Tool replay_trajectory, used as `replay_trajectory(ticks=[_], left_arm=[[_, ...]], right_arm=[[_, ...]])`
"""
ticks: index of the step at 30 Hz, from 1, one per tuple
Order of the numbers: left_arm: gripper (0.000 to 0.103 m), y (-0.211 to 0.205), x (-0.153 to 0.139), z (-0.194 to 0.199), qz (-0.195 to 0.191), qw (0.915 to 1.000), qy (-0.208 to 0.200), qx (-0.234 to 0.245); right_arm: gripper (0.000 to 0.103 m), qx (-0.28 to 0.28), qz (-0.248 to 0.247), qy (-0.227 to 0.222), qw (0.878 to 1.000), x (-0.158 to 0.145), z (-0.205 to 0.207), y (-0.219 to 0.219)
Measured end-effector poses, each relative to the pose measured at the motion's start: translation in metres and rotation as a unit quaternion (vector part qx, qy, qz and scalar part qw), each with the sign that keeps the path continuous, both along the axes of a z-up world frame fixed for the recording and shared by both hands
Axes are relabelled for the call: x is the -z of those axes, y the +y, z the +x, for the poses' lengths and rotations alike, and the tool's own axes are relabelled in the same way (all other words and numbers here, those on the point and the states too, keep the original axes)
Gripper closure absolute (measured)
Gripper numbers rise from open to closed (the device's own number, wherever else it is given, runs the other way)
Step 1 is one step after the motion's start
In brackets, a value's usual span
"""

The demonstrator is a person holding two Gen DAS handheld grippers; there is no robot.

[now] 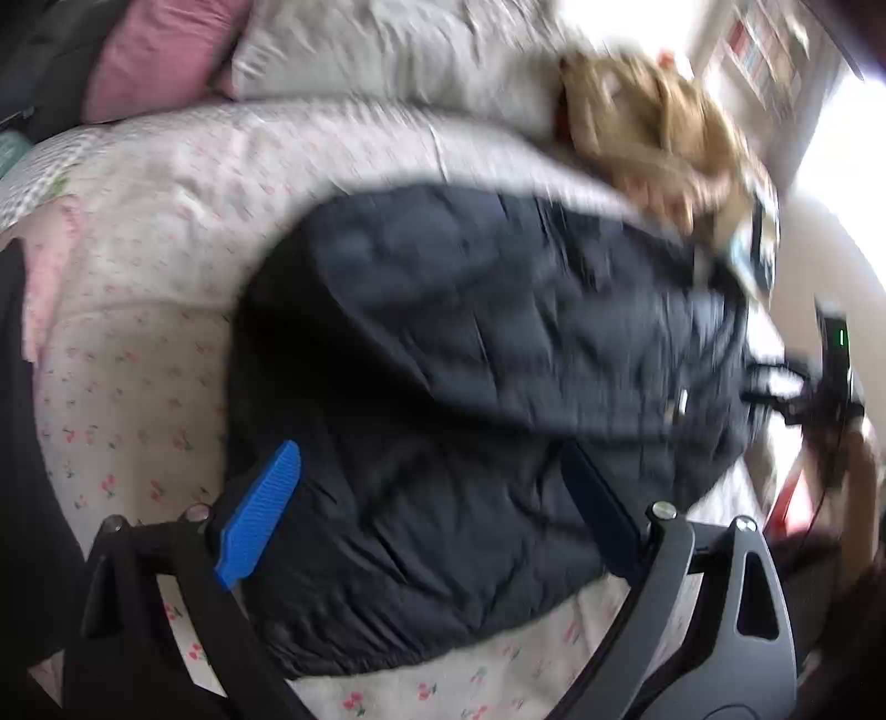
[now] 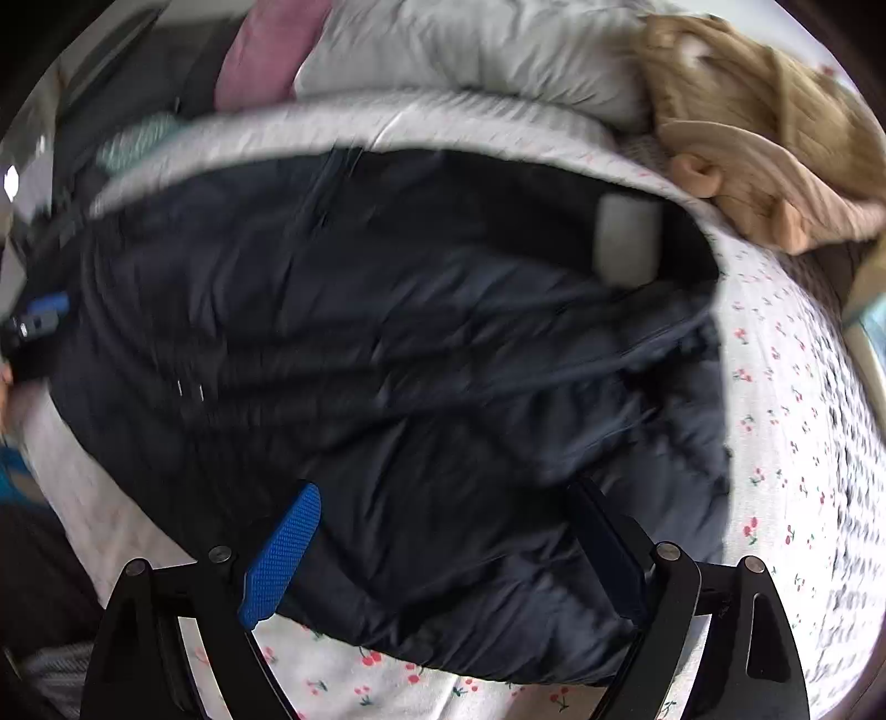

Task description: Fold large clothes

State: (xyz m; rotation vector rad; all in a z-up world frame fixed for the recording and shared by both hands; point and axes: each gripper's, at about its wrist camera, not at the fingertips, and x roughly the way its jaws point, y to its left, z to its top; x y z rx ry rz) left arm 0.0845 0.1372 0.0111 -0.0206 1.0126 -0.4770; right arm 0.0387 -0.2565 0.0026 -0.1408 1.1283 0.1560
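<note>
Left wrist view: the left claw (image 1: 437,504) has its fingers spread wide apart above a dark quilted jacket (image 1: 470,360), with nothing gripped. The jacket lies on a bed covered by a white sheet (image 1: 133,343) printed with small red cherries. Beyond the jacket, at the far edge of the bed, sit a grey pillow (image 1: 387,50) and a pink pillow (image 1: 160,50). A tan knitted garment (image 1: 648,122) lies on the bed just beyond the jacket's far right corner. Bright window light washes out the room to the right of the jacket. The frame is motion-blurred.

Right wrist view: the right claw (image 2: 448,548) likewise has its fingers spread apart over the near edge of the jacket (image 2: 387,332), holding nothing. A pale label (image 2: 628,243) shows inside the jacket near its far right corner. The cherry-print sheet (image 2: 786,421) surrounds the jacket. The tan garment (image 2: 764,127) rests beyond the jacket to the right; the grey pillow (image 2: 470,50) and pink pillow (image 2: 266,50) lie beyond its far edge.
</note>
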Motion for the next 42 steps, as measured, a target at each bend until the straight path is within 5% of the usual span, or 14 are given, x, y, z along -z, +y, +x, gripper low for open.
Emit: replay_trajectory(ticks=[6, 12, 16, 20, 23, 26, 30, 35, 37, 39, 40, 41, 42], left_arm=[[0.008, -0.04, 0.025, 0.02, 0.039, 0.9984, 0.031, 0.026], [0.008, -0.068, 0.014, 0.059, 0.037, 0.9992, -0.003, 0.011], [0.008, -0.059, 0.004, 0.096, -0.034, 0.9965, -0.027, -0.072], [0.008, -0.038, 0.005, 0.113, -0.09, 0.981, -0.064, -0.159], [0.008, -0.021, 0.013, 0.12, -0.086, 0.971, -0.058, -0.216], [0.008, -0.004, 0.011, 0.115, -0.092, 0.9665, -0.048, -0.235], [0.008, 0.021, 0.008, 0.095, -0.049, 0.9686, -0.049, -0.239], [0.01, 0.053, 0.034, 0.082, -0.006, 0.9646, 0.0, -0.264], [0.024, 0.058, 0.047, 0.082, -0.027, 0.9665, 0.031, -0.253], [0.048, 0.056, 0.051, 0.083, -0.045, 0.9674, 0.043, -0.246], [0.078, 0.053, 0.051, 0.083, -0.059, 0.9678, 0.039, -0.241], [0.096, 0.051, 0.047, 0.083, -0.067, 0.968, 0.023, -0.241], [0.097, 0.049, 0.039, 0.082, -0.075, 0.9683, -0.002, -0.238]], right_arm=[[0.011, -0.024, -0.034, 0.011, 0.999, 0.018, 0.019, 0.04], [0.011, -0.005, 0.001, -0.008, 1.0, 0.013, 0.067, 0.054], [0.011, 0.046, 0.049, -0.07, 0.995, -0.001, 0.094, 0.041], [0.011, 0.103, 0.125, -0.147, 0.976, -0.007, 0.108, 0.014], [0.011, 0.153, 0.155, -0.147, 0.965, -0.008, 0.109, -0.009], [0.011, 0.173, 0.139, -0.154, 0.963, -0.013, 0.101, -0.026], [0.011, 0.191, 0.096, -0.157, 0.964, -0.023, 0.081, -0.048], [0.011, 0.232, 0.048, -0.104, 0.966, -0.007, 0.072, -0.088], [0.014, 0.26, 0.056, -0.067, 0.962, 0.009, 0.07, -0.105], [0.04, 0.27, 0.104, -0.062, 0.955, 0.018, 0.062, -0.115], [0.065, 0.275, 0.128, -0.07, 0.95, 0.019, 0.062, -0.12], [0.085, 0.271, 0.138, -0.083, 0.949, 0.017, 0.06, -0.121], [0.087, 0.264, 0.145, -0.099, 0.948, 0.012, 0.059, -0.119]])
